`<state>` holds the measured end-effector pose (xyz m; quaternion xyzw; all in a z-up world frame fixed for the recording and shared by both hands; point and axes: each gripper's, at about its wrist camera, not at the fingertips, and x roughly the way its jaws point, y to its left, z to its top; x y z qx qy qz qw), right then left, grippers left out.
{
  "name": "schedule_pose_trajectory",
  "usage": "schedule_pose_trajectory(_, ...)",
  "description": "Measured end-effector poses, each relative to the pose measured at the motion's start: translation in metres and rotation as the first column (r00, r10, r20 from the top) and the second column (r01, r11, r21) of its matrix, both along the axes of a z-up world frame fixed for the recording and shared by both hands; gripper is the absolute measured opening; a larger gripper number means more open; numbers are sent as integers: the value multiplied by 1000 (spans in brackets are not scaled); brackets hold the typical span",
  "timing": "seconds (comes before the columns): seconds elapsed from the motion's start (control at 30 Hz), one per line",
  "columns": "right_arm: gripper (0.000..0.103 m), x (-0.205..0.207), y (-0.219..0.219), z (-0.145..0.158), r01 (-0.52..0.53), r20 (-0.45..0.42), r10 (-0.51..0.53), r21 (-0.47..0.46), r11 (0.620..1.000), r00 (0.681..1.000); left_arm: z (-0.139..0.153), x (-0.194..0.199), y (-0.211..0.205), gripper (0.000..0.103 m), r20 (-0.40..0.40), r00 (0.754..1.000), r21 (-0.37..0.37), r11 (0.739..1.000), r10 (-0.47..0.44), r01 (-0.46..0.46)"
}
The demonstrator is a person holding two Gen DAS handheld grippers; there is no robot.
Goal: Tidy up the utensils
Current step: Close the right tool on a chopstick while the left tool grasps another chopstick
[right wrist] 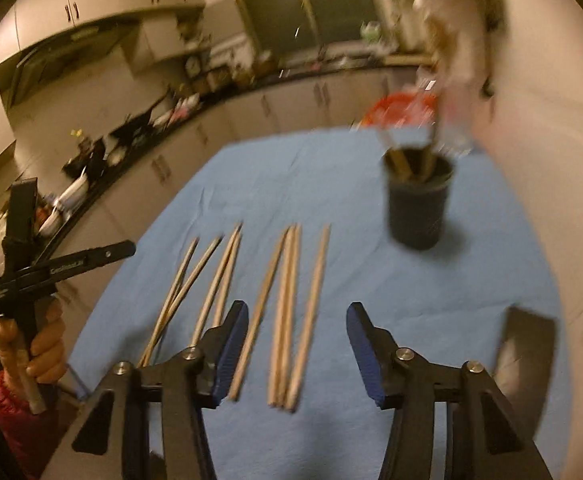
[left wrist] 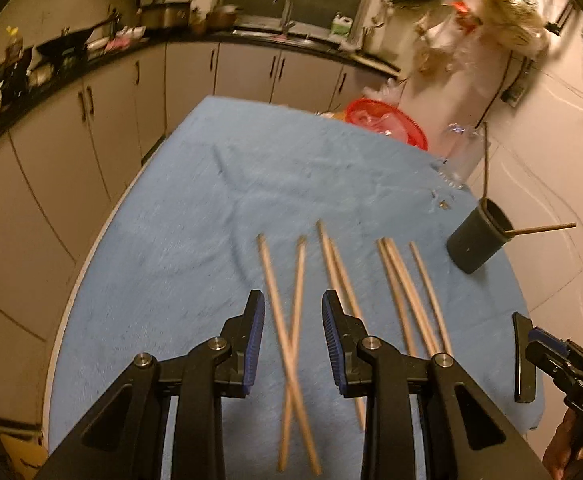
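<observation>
Several wooden chopsticks [left wrist: 407,296] lie side by side on a blue cloth [left wrist: 251,184]; they also show in the right wrist view [right wrist: 287,308]. A dark cup [left wrist: 477,238] stands at the right with chopsticks in it, also seen in the right wrist view [right wrist: 417,204]. My left gripper [left wrist: 293,312] is open, above two crossed chopsticks [left wrist: 291,332]. My right gripper [right wrist: 297,324] is open, above a group of chopsticks near the front edge; it shows at the right edge of the left wrist view [left wrist: 531,356].
A red bowl [left wrist: 387,120] sits at the table's far right edge. Kitchen cabinets and a cluttered counter [left wrist: 91,44] run along the left and back. A wall is close on the right. The left gripper's handle and hand [right wrist: 31,280] are at the left.
</observation>
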<state>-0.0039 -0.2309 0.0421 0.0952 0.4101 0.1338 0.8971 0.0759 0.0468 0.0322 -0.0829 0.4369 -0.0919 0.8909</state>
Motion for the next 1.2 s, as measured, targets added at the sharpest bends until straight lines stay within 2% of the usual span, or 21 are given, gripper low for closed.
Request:
schedule_pose_trajectory(0.1,40,11,7,-5,-15,-42,15,-1,1000,999,-10,-2,9,30,-24,1000,-9,1000,14,-15)
schedule_pose_trajectory(0.27,40,58,4,-14,29,-163,-27,10,1000,986,-20,3,12,30,-67,997,-26,999,22,-24)
schedule_pose_trajectory(0.43,33,116,22,-24,44,-239,-57,-62,997,969,-22,0,17,30,-73,997,-29,999,18,-20)
schedule_pose_trajectory(0.67,25,189,36,-62,72,-360,-122,-148,986,925,-28,0,37,30,-103,994,-35,999,29,-33)
schedule_pose_trajectory(0.9,21,209,48,-88,70,-404,-173,-257,964,898,-36,4,52,30,-123,992,-51,998,36,-42)
schedule_pose_trajectory(0.93,19,208,49,-88,73,-388,-173,-260,963,905,-37,6,52,30,-126,991,-55,998,33,-41)
schedule_pose_trajectory(1.0,7,207,50,-88,74,-387,-168,-248,966,906,-39,12,51,30,-141,990,-60,998,29,-38)
schedule_pose_trajectory(1.13,6,194,51,-81,67,-370,-145,-215,974,918,-41,30,39,30,-170,985,-71,997,0,-13)
schedule_pose_trajectory(1.2,6,180,52,-68,69,-330,-134,-200,977,935,-41,42,29,30,-187,982,-84,996,-24,9)
